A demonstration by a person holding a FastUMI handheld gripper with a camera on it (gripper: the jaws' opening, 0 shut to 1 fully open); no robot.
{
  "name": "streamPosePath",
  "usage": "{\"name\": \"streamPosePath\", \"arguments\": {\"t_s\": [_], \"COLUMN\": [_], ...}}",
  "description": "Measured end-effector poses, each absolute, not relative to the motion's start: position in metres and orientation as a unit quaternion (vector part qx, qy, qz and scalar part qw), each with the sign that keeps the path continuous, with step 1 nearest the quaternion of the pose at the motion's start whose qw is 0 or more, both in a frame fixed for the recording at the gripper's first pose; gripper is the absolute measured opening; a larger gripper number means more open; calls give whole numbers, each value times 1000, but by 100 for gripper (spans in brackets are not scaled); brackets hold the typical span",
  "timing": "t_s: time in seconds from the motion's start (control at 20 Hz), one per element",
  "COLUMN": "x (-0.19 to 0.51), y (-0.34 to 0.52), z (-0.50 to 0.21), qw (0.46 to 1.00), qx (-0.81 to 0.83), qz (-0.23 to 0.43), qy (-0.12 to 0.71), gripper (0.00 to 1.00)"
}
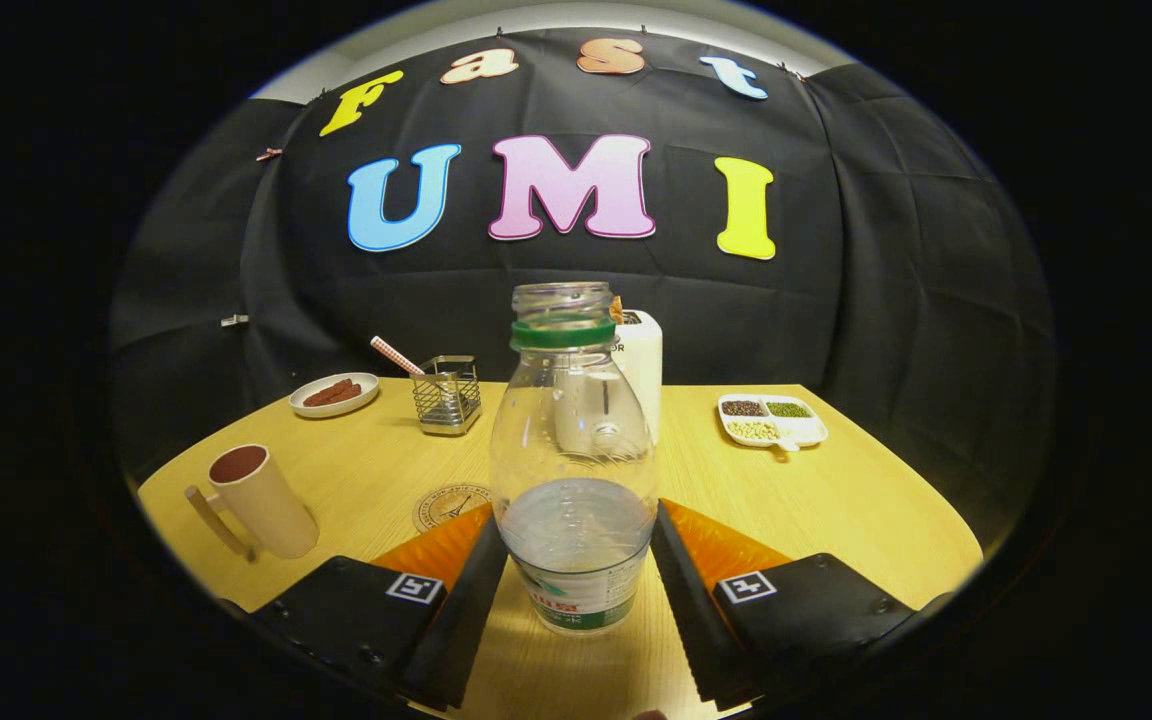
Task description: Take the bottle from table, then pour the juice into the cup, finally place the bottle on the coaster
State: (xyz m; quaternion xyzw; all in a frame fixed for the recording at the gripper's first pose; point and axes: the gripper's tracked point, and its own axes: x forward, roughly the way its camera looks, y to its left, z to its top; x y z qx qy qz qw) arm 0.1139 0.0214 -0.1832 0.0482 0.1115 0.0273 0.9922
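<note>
1. A clear plastic bottle (573,470) stands upright on a yellow wooden table (836,500), its cap off and a green ring around its neck; clear liquid fills only its lower part.
2. The claw (576,590) reaches forward along the table, its two fingers (476,590) flanking the bottle's base — each sits right at the bottle's side, though whether both actually press on it cannot be told.
3. A beige cup (258,500) with a handle stands near the table's edge, off to the left of the fingers.
4. A round coaster (448,505) lies flat just beyond the left finger, partly hidden by the bottle.
5. Farther back (near the black cloth wall): a small plate (334,394), a wire basket (446,395), a white container (639,370) behind the bottle, and a divided dish (772,420) of beans.
</note>
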Motion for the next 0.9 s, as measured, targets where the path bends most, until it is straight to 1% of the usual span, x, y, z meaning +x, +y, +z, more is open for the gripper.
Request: {"name": "streamPosePath", "arguments": {"t_s": [0.1,0.5,0.55,0.9], "x": [115,118,118,116], "y": [23,23,24,36], "z": [-184,-178,-174,-127], "qw": [992,991,991,989], "qx": [41,-1,-7,-61], "qz": [28,48,51,72], "qy": [113,122,122,110], "gripper": [80,74,71,71]}}
